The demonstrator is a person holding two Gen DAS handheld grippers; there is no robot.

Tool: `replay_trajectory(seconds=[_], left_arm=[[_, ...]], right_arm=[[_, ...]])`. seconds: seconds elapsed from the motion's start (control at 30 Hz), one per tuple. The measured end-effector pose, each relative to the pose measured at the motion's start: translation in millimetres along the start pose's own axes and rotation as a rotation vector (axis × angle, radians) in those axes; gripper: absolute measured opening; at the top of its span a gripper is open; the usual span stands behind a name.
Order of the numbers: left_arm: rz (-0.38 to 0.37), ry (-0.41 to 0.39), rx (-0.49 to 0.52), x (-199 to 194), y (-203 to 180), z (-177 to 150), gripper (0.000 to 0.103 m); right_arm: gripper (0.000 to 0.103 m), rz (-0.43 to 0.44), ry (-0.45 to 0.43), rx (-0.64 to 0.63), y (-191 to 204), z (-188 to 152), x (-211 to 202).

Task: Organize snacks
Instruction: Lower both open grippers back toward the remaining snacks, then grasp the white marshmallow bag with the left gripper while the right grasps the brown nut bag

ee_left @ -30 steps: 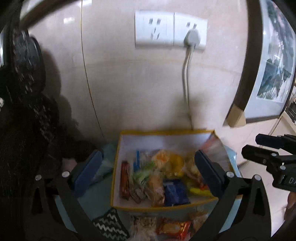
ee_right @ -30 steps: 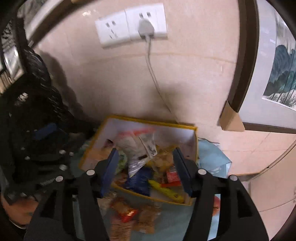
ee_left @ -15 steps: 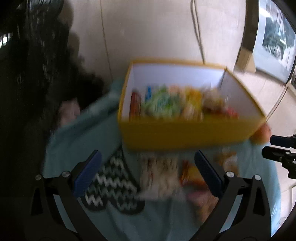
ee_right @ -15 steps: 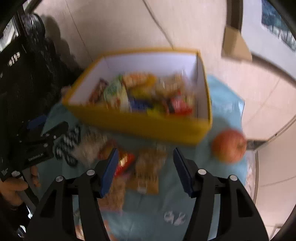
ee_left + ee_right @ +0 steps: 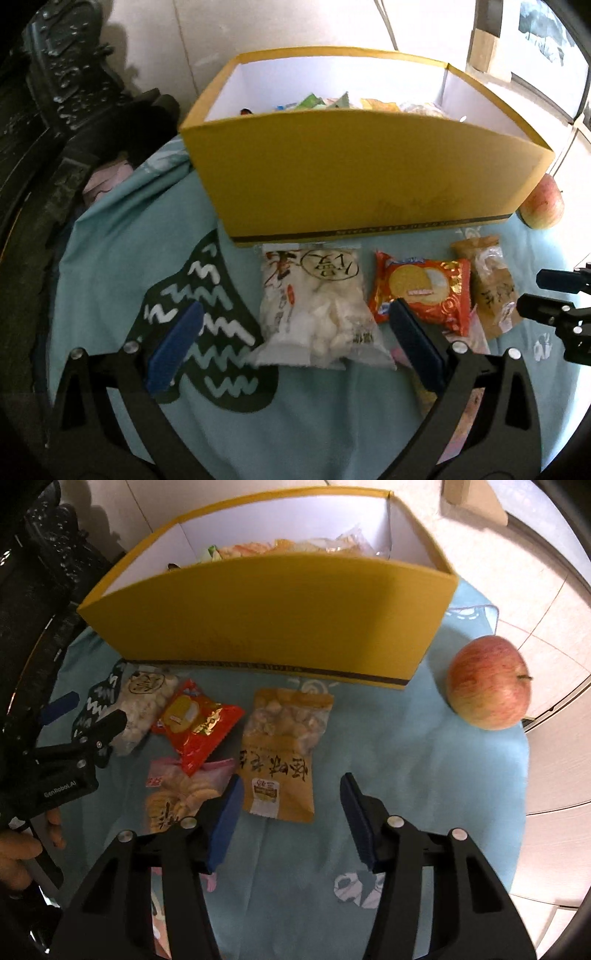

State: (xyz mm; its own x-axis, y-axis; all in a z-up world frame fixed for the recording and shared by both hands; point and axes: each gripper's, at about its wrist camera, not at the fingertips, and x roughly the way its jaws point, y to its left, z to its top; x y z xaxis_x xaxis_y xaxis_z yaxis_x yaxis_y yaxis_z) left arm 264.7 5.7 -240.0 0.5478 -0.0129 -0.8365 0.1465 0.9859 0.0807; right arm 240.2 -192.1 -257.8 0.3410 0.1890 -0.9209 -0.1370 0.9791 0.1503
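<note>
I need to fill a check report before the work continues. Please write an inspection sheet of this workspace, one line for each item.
Surface: teal cloth with dark zigzag print, covering the work area.
Job's things: yellow box part-filled with snacks; white packet, red packet, brown packet and pink packet lie in front of it.
Clutter: apple right of the box.
Grippers: left gripper open over the white packet; right gripper open, jaws just narrowed, nothing gripped.
Cables: nothing seen.
Surroundings: tiled wall, framed picture.

A pale glossy tiled wall (image 5: 295, 26) rises behind, with a dark-framed picture (image 5: 535, 22) at right.
</note>
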Motion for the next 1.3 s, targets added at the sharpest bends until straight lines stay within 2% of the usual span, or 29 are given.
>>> replay_trajectory(seconds=[0.3, 0.4, 0.43, 0.5, 0.53, 0.57, 0.6, 0.67, 0.7, 0.77, 0.97, 1.07, 1.2, 1.27, 1.3], left_arm=[[0.021, 0.03, -0.025, 38.4, 4.3, 5.2, 0.101], [0.04, 0.081, 0.012, 54.2, -2.9, 1.2, 0.101], [0.035, 0.055, 0.002, 53.6, -1.6, -1.3, 0.101], [0.011, 0.057, -0.019, 54.9, 3.0, -3.4, 0.101], [0.007, 0.062, -0.021, 54.5, 4.0, -3.7, 0.101], [-0.015, 0.06, -0.01, 52.1, 4.6, -4.5, 0.093], [-0.038, 0.046, 0.018, 47.6, 3.1, -5.5, 0.076], [-0.037, 0.022, 0.071, 37.7, 2.6, -10.4, 0.06], [-0.04, 0.014, 0.071, 32.4, 3.7, -13.4, 0.053], [-0.051, 0.008, 0.035, 24.2, 9.8, -19.3, 0.047], [-0.083, 0.005, -0.047, -1.5, 14.9, -42.6, 0.047], [-0.096, 0.01, -0.037, -11.9, 8.6, -54.1, 0.047], [-0.098, 0.037, -0.019, -23.8, 0.0, -74.6, 0.047], [-0.096, 0.041, -0.026, -30.1, 2.2, -90.2, 0.047], [-0.096, 0.045, -0.029, -30.8, 0.4, -94.0, 0.047]], right_arm=[[0.051, 0.016, 0.002, 0.015, 5.6, 14.2, 27.9], [0.051, 0.024, 0.023, 0.014, 12.4, 16.5, 37.4], [0.052, 0.017, 0.04, 0.013, 14.9, 15.7, 40.7], [0.052, -0.016, 0.023, -0.026, 21.7, 13.5, 40.6], [0.047, -0.024, 0.018, -0.033, 22.2, 12.5, 40.1], [0.045, -0.026, 0.015, -0.033, 21.3, 11.3, 39.3], [0.039, -0.025, 0.017, -0.025, 19.2, 10.4, 37.8], [0.036, -0.007, 0.025, -0.004, 13.8, 7.9, 33.6], [0.034, 0.002, 0.021, 0.002, 10.4, 4.7, 29.0], [0.033, 0.011, 0.016, 0.016, 4.6, -0.8, 23.2], [0.031, 0.078, -0.005, 0.099, -15.1, -29.9, -3.9], [0.031, 0.086, 0.012, 0.103, -17.0, -40.3, -9.5], [0.032, 0.058, 0.053, 0.048, -8.6, -76.4, -11.0], [0.036, 0.033, 0.05, 0.035, -7.0, -82.4, -9.8], [0.044, 0.004, 0.043, 0.024, -6.4, -83.8, -10.2]])
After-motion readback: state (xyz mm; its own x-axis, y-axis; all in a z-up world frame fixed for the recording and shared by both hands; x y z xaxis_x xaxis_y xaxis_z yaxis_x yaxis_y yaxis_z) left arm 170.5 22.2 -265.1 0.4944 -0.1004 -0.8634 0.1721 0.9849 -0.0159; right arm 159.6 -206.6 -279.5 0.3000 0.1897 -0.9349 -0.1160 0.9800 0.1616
